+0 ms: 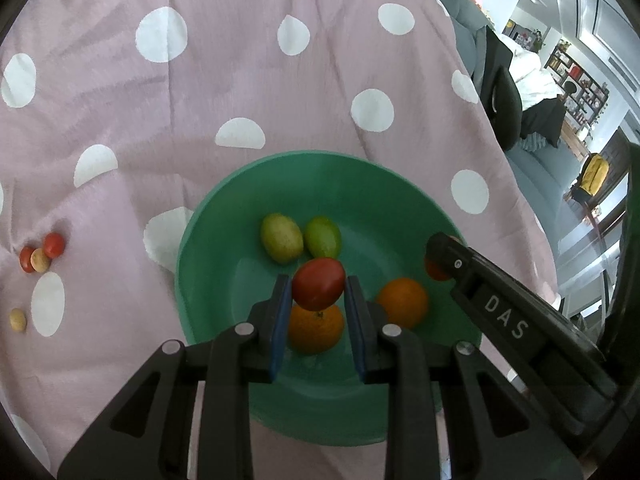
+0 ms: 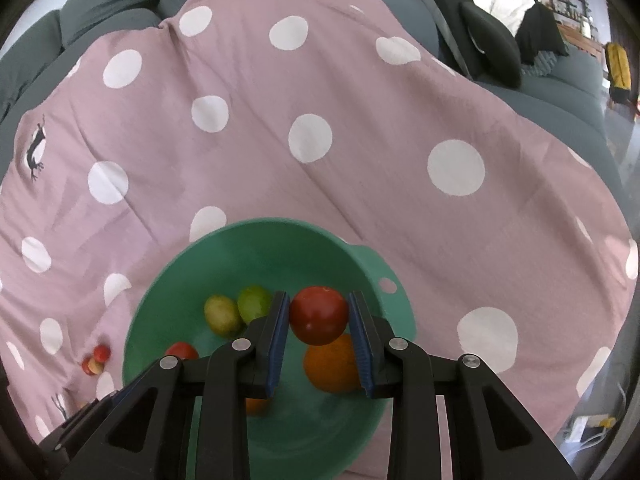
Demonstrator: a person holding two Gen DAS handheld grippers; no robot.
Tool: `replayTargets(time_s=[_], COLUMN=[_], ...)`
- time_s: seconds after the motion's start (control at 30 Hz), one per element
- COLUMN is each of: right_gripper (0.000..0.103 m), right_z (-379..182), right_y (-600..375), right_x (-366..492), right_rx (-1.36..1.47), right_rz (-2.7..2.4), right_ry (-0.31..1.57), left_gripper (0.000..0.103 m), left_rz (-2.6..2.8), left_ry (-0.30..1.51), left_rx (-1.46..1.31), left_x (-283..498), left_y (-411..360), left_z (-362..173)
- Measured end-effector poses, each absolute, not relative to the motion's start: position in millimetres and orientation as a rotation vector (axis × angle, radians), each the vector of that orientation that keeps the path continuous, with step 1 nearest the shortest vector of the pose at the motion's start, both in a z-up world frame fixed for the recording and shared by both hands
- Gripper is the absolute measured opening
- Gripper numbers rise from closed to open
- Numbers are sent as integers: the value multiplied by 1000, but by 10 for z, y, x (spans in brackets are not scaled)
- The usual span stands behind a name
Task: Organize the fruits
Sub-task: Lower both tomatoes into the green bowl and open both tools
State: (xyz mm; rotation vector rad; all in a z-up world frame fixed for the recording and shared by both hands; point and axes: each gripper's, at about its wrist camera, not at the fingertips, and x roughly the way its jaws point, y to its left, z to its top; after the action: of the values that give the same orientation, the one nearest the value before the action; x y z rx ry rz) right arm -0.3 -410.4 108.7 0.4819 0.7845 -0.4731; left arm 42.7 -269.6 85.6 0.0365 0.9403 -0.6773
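A green bowl [image 1: 224,216] sits on a pink polka-dot cloth; it also shows in the right wrist view [image 2: 256,240]. It holds two green fruits [image 1: 281,237] and two oranges [image 1: 403,302]. My left gripper [image 1: 318,292] is shut on a red fruit [image 1: 319,284] above the bowl, over an orange [image 1: 316,330]. My right gripper [image 2: 319,314] is shut on a red tomato [image 2: 319,314] above the bowl's right side. The right gripper also shows in the left wrist view [image 1: 440,258].
Small red and tan fruits [image 1: 40,256] lie on the cloth left of the bowl, and one tan fruit [image 1: 18,320] lies nearer. The cloth [image 2: 320,120] covers a grey sofa [image 2: 560,76] with dark cushions at the far right.
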Motion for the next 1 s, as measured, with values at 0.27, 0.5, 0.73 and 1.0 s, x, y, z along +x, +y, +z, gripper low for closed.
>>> replayTargets(time_s=[0.27, 0.5, 0.73, 1.0], right_gripper=[33, 33, 33, 33], right_z=[1039, 993, 962, 953], right_y=[-4093, -4075, -4063, -4050], right_x=[36, 62, 82, 93], right_rx=[463, 453, 444, 434], right_rz=[-474, -476, -478, -475], right_ry=[813, 833, 848, 855], left_gripper=[27, 27, 27, 27], left_rz=[-666, -650, -641, -646], left_ry=[957, 967, 967, 975], left_rx=[55, 71, 86, 94], left_x=[448, 454, 452, 461], left_y=[-2719, -2742, -2750, -2758], left_z=[811, 767, 746, 728])
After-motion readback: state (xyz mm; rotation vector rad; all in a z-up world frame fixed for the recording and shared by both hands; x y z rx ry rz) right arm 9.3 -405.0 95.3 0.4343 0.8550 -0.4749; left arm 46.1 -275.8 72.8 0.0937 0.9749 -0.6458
